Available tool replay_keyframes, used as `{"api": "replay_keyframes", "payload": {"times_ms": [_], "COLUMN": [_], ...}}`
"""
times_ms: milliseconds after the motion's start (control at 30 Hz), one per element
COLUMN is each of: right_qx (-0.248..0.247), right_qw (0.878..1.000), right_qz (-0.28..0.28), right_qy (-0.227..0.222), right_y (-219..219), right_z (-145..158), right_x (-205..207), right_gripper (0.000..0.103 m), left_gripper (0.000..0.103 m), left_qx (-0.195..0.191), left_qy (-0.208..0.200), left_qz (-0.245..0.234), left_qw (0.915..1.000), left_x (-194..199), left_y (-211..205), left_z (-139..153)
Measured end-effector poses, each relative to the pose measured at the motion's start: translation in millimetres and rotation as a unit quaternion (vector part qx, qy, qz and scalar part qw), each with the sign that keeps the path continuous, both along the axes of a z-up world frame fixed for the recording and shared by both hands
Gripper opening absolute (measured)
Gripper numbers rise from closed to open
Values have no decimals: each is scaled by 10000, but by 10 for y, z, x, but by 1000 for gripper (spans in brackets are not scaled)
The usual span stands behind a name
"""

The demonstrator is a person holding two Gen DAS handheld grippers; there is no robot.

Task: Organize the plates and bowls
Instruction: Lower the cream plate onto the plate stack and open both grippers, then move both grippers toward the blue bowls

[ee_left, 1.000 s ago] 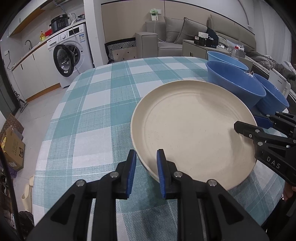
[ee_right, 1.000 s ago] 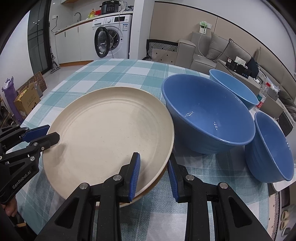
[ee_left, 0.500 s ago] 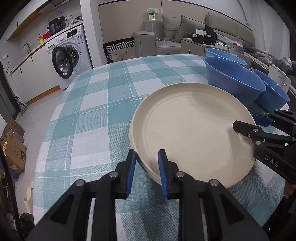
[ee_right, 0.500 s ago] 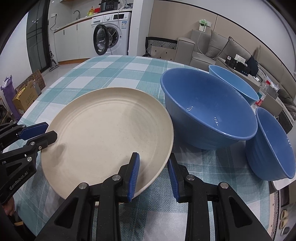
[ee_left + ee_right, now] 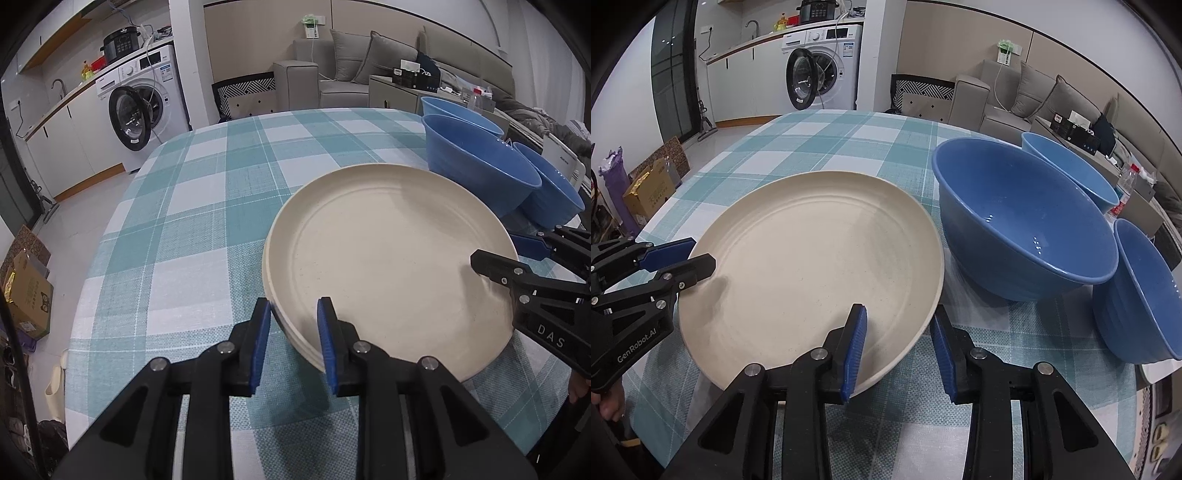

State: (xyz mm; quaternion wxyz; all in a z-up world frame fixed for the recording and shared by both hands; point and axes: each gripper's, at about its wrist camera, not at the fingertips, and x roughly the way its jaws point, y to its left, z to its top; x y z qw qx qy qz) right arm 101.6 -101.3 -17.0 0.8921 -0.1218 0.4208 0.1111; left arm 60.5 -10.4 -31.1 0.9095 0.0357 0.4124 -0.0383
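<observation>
A cream plate (image 5: 388, 266) (image 5: 812, 258) lies on top of a short stack of like plates on the checked table (image 5: 184, 221). My left gripper (image 5: 293, 301) (image 5: 700, 253) straddles its left rim, jaws slightly apart, and the pads seem just clear of it. My right gripper (image 5: 899, 308) (image 5: 496, 251) straddles the opposite rim. Its jaws are opening, with a clear gap beside the rim. Three blue bowls stand to the right of the plates: a large one (image 5: 1015, 229), one behind it (image 5: 1071, 170), and a near one (image 5: 1137, 291).
The large bowl nearly touches the plate's right rim. The table's left edge (image 5: 107, 236) drops to the floor, where a cardboard box (image 5: 26, 291) sits. A washing machine (image 5: 144, 110) and a sofa (image 5: 354, 66) stand beyond the table.
The plate, held slightly tilted above the stack before, now rests flat on it. Both grippers' jaws have spread a little, the right more than the left.
</observation>
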Motion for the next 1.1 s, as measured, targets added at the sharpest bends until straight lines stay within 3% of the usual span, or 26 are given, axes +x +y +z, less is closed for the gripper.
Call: {"api": "replay_keyframes", "payload": {"times_ms": [333,400,467,633,833,900,933,1000,1100], "right_qx": [300,412,490,730,808,852,878,917,972], "right_qw": [9994,9990,9986,9965,9948,9939,9933,9925,9909], "right_qz": [72,142,203,323,338,298,284,255,219], "right_qy": [149,103,11,-242,-513,-626,-691,-772,-902], "right_y": [-92,-102,-106,-129,-193,-252,-285,-343,-448], "right_z": [41,95,166,358,576,666,718,800,931], "right_x": [46,22,-11,-109,-217,-251,-273,-299,-343], "right_gripper": [37,47,56,81,91,98,99,100,102], "left_gripper": [25,27,40,49,60,72,78,81,97], "left_qx": [-191,-259,-329,-470,-696,-781,-833,-861,-842], "left_qy": [44,7,-62,-178,-247,-277,-318,-361,-498], "left_qz": [5,16,20,-26,-120,-152,-149,-198,-267], "left_qw": [9998,9997,9994,9987,9972,9964,9959,9954,9948], "left_x": [-10,-23,-47,-102,-143,-153,-157,-156,-158], "left_y": [34,49,60,71,30,2,-10,-42,-94], "left_z": [26,72,127,258,394,441,472,528,639]}}
